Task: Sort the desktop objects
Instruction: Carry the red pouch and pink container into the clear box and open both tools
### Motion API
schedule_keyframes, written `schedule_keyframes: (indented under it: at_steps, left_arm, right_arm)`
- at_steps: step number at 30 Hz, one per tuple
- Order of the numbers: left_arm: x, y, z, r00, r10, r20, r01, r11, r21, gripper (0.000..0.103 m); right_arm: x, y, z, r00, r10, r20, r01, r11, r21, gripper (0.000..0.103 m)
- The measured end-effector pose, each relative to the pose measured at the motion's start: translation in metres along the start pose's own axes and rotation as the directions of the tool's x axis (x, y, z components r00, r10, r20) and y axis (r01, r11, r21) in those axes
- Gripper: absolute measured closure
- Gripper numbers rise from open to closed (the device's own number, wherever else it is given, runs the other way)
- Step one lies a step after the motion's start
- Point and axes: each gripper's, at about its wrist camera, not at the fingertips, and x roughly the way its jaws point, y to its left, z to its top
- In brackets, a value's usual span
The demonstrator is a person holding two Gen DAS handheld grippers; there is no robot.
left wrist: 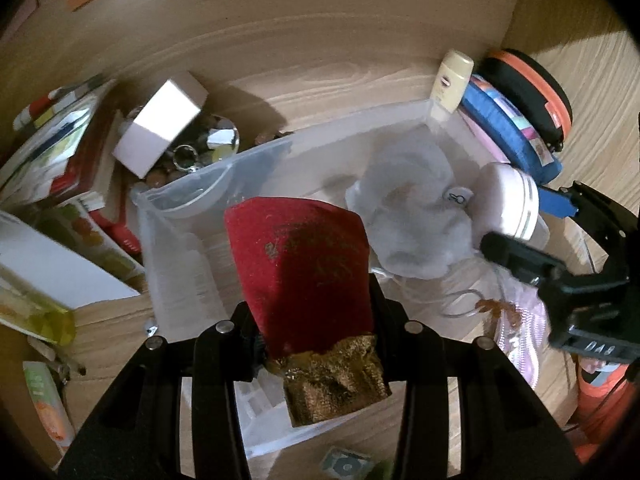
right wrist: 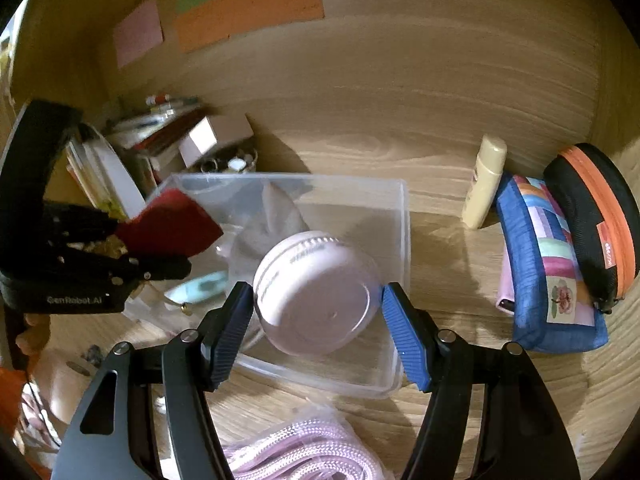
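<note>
My left gripper (left wrist: 314, 312) is shut on a red velvet pouch (left wrist: 300, 264) with a gold trim, held tilted above a clear plastic bin (left wrist: 256, 152). From the right wrist view the same pouch (right wrist: 172, 220) hangs over the bin's left corner in the left gripper (right wrist: 132, 244). My right gripper (right wrist: 318, 304), with blue pads, is shut on a pale pink round case (right wrist: 320, 280) over the bin (right wrist: 404, 216). That case (left wrist: 508, 200) and the right gripper (left wrist: 528, 224) show at the right of the left wrist view. A white gauzy bag (left wrist: 404, 208) lies in the bin.
Stacked books (left wrist: 60, 152) and a white box (left wrist: 160, 124) crowd the left behind the bin. A cream bottle (right wrist: 484, 180), a blue patchwork pouch (right wrist: 548, 264) and a black-and-orange case (right wrist: 596, 216) stand at the right. Pink woven cord (right wrist: 304, 448) lies near the front edge.
</note>
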Motion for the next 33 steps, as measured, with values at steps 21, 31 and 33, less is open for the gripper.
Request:
schedule_keyframes:
  at_steps: [21,31,33]
  left_arm:
    - [0.011,-0.008,-0.005,0.998,0.028,-0.055,-0.027,0.999,0.019,0.038]
    - [-0.025,-0.006,-0.013,0.998,0.064,0.008,-0.064,0.998,-0.01,0.032]
    - [-0.034,-0.004,-0.017,0.997,0.07,0.021,-0.069,0.997,-0.025,0.032]
  right_arm:
    - [0.008,0.006,0.0,0.999,-0.011,-0.03,0.01,0.999,-0.039,0.035]
    - [-0.008,0.006,0.003,1.0,0.005,0.028,-0.004,1.0,-0.03,0.022]
    - [-0.011,0.005,0.005,0.999,-0.001,0.036,0.002,1.0,-0.026,0.021]
